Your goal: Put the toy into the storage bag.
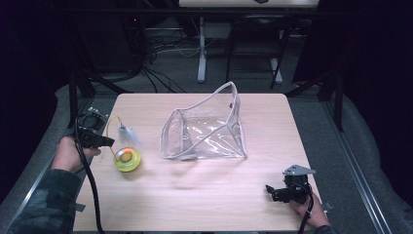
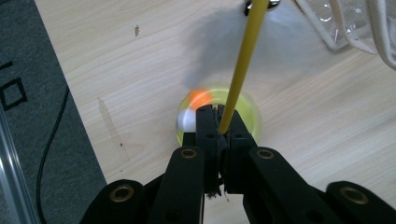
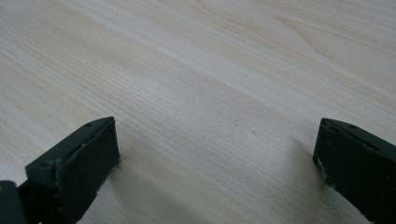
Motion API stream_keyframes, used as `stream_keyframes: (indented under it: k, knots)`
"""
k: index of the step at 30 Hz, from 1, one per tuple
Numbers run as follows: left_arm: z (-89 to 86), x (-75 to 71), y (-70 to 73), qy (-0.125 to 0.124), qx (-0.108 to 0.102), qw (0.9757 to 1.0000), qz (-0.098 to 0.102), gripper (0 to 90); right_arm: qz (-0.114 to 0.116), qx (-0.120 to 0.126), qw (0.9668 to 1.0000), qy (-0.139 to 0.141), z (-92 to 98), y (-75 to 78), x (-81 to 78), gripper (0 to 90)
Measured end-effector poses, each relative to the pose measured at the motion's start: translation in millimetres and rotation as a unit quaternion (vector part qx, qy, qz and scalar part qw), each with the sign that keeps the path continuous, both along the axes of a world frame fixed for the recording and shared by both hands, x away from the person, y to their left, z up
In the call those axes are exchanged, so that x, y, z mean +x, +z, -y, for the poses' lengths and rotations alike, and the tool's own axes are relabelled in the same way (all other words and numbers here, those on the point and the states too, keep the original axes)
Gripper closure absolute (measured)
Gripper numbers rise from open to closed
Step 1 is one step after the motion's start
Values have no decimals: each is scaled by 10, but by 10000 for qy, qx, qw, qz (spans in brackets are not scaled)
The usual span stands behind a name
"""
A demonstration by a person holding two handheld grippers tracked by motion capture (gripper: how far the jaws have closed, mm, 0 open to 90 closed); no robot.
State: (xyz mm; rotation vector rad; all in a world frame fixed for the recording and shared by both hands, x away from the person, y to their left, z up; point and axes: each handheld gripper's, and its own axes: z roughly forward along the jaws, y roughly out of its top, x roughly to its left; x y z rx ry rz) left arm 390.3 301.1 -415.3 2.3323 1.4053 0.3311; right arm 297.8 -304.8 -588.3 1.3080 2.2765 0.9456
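A round yellow toy base point(image 1: 127, 159) with an orange and white ball inside sits on the left of the wooden table point(image 1: 209, 204). A thin yellow wand point(image 2: 243, 60) rises from it and arcs to a blurred pale feather tuft point(image 1: 128, 132). My left gripper point(image 2: 218, 114) is shut on the wand just above the base point(image 2: 250, 119); in the high view this gripper point(image 1: 108, 142) reaches in from the left edge. My right gripper point(image 1: 269, 190) rests low at the front right, and its jaws point(image 3: 217, 149) stand wide open over bare wood.
A clear plastic pouch point(image 1: 207, 126) with white trim stands open in the middle of the table, its corner point(image 2: 345, 23) just beyond the toy. Dark floor, cables and table legs lie behind the far edge.
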Motion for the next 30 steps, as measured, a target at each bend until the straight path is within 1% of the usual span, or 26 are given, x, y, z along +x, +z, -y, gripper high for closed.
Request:
stream_keyframes:
  k: [3, 6, 11, 14, 18, 21, 26, 30]
  knots:
    - [9, 11, 21, 5, 44, 10000, 14, 878, -1, 3, 10000, 0, 0, 0, 0, 0]
    - [27, 13, 48, -47, 123, 9999, -2, 878, 0, 5, 10000, 0, 0, 0, 0, 0]
    - [26, 3, 107, -90, 143, 9999, 4, 878, -2, 6, 10000, 0, 0, 0, 0, 0]
    - [38, -10, 149, -126, 132, 9998, 43, 878, -2, 7, 10000, 0, 0, 0, 0, 0]
    - [57, -17, 174, -188, 135, 9997, 31, 878, -1, 6, 10000, 1, 0, 0, 0, 0]
    - [75, -19, 203, -250, 192, 9995, 1, 878, -4, 12, 10000, 0, -1, 0, 0, 0]
    - [74, -27, 240, -254, 238, 9994, 19, 878, -2, 4, 10000, 8, 1, 0, 0, 0]
    - [71, -32, 297, -268, 256, 9993, 31, 878, 0, 4, 10000, 9, 1, 0, 0, 0]
